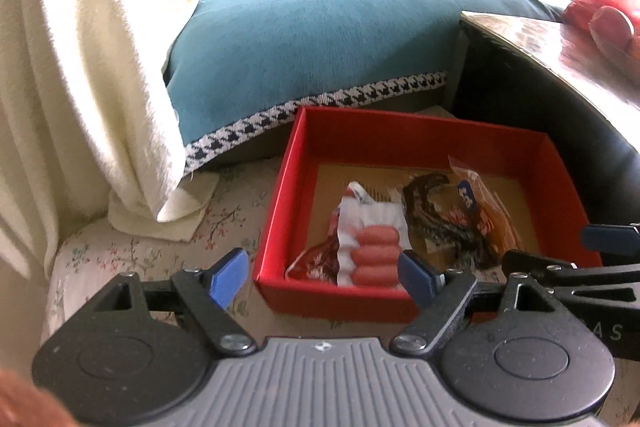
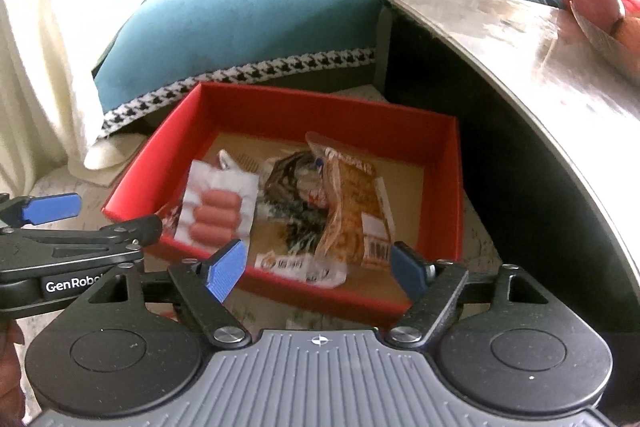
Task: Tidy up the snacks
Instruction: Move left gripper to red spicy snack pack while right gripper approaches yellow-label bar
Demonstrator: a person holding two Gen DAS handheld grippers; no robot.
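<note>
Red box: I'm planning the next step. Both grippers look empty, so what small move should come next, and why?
Probably lift both grippers away from the red box toward the table. The left gripper and right gripper are open and empty, and the sausages and two other packs already lie inside.

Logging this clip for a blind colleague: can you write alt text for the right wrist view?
An open right gripper hovers empty over a red box on the floor holding a sausage pack, a dark snack packet and an orange one. The left gripper enters at left; a teal sofa sits behind.
</note>
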